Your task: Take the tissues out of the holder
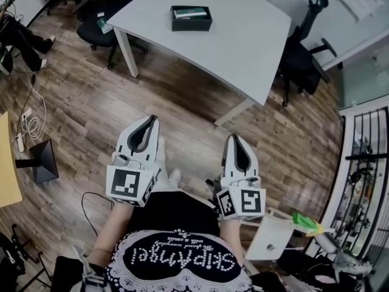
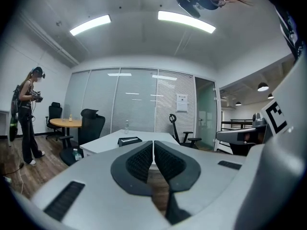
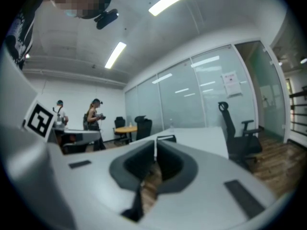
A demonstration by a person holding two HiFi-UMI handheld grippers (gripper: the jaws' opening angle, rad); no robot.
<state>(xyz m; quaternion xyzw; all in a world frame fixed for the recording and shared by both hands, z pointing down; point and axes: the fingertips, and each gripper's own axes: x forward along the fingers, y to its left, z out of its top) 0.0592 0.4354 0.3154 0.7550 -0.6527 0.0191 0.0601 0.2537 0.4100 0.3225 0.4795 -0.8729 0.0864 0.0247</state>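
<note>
Approach pending: left gripper (image 1: 149, 120) and right gripper (image 1: 234, 139), both clenched empty, hang far from the holder (image 1: 191, 17) on the worktop (image 1: 243, 38); next, move closer.

The table (image 1: 243, 41) looks smooth matt white, the floor (image 1: 91, 102) wood-grain planks, the holder (image 1: 191, 25) matt black.

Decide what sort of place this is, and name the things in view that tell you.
Probably an office meeting room: a big white table with black swivel chairs beside it, glass partition walls, and strip lights on the ceiling.
</note>
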